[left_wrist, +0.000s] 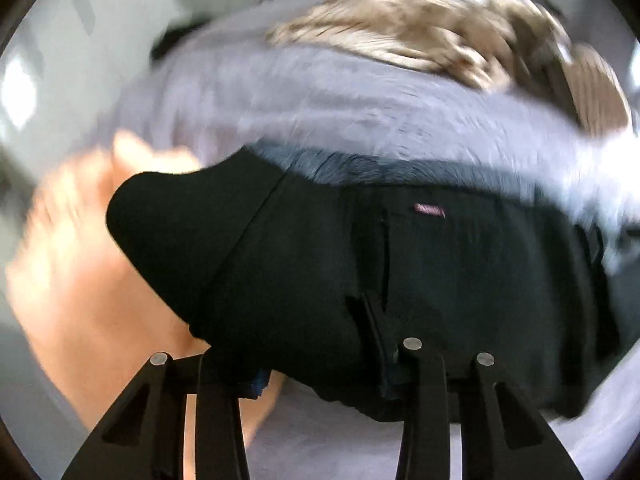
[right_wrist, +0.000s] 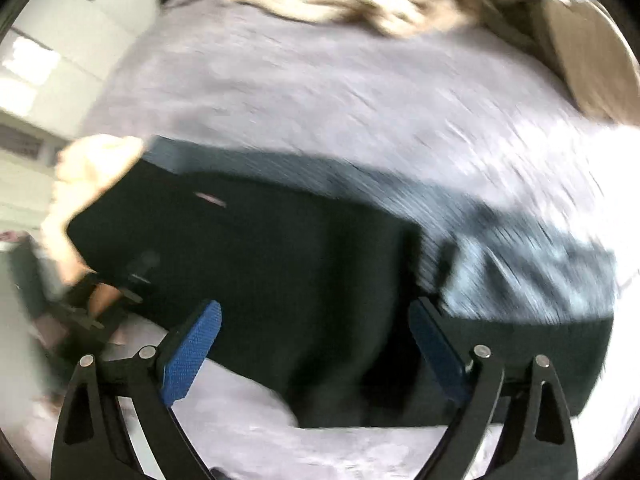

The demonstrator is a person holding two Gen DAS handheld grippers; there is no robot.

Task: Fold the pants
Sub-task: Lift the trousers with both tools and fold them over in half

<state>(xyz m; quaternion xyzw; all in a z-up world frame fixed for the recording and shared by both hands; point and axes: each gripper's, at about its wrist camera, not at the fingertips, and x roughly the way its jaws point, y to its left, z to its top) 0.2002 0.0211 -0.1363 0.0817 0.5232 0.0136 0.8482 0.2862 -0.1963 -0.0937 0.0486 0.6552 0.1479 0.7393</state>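
Black pants [left_wrist: 328,264] with a small pink label lie bunched on a lilac fuzzy cover [left_wrist: 320,92]. They drape over my left gripper [left_wrist: 316,364], hiding its fingertips, so its state is unclear. In the right wrist view the pants [right_wrist: 280,280] lie between and beyond my right gripper [right_wrist: 316,328], whose blue-padded fingers [right_wrist: 192,356] stand wide apart and open. Both views are blurred.
A bare hand [left_wrist: 92,256] lies at the left edge of the pants, also in the right wrist view [right_wrist: 88,176]. A tan and white mottled blanket [left_wrist: 400,28] lies at the far side of the cover. A beige ribbed item [left_wrist: 596,92] sits at the far right.
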